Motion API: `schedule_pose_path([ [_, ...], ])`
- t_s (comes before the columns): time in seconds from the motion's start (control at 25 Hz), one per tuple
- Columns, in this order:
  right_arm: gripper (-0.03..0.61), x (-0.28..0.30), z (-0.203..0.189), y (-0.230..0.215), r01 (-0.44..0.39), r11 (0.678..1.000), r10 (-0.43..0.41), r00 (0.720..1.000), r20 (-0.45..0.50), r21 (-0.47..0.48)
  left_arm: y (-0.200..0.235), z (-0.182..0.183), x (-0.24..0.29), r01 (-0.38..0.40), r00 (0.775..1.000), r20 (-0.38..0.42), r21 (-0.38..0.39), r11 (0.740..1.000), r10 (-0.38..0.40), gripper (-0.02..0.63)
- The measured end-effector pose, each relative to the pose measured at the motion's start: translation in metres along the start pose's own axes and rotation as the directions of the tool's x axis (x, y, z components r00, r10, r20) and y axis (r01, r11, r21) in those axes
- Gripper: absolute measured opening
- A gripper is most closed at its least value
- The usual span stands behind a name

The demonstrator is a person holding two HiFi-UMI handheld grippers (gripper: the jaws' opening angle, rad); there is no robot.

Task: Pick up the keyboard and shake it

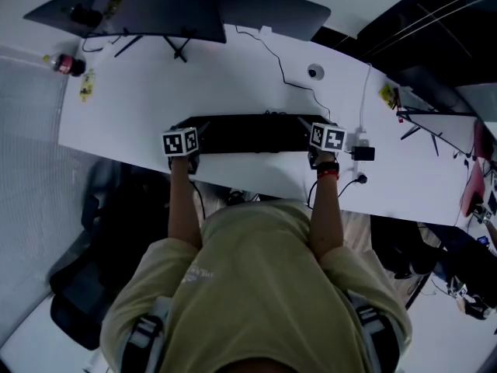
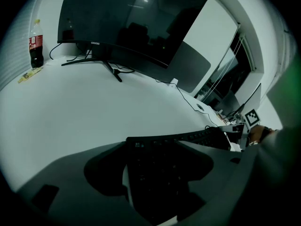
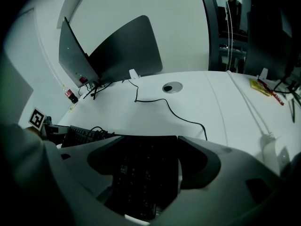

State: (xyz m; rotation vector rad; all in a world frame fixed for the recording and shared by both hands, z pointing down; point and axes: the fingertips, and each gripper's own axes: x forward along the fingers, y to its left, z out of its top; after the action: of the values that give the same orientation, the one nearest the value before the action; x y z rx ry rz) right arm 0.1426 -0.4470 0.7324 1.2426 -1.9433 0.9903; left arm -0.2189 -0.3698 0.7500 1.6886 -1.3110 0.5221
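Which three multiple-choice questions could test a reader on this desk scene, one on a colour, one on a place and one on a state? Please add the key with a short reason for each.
1. What colour is the keyboard?
A. White
B. Black
C. Red

2. Where does the bottle stand?
A. At the left end of the desk, near the monitor
B. Under the desk
C. On top of the monitor

3. In what state is the keyboard?
A. Held high above the desk
B. Standing on its edge
C. Lying flat on the desk, with one end between the open jaws of the left gripper and the other between those of the right gripper

Key:
1. B: it looks black against the white desk.
2. A: the left gripper view shows it upright beside the monitor's stand.
3. C: the head view shows it flat, with a gripper at each end.
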Motion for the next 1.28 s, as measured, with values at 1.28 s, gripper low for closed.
schedule_pose_path([
  [1.28,0.348,-0.04,0.011,0.02,0.044,0.999,-0.042,0.996,0.085,-0.023,-0.012,0.015,-0.04,-0.058,0.997,0.061,0.072,0.996,0.054,0.319],
])
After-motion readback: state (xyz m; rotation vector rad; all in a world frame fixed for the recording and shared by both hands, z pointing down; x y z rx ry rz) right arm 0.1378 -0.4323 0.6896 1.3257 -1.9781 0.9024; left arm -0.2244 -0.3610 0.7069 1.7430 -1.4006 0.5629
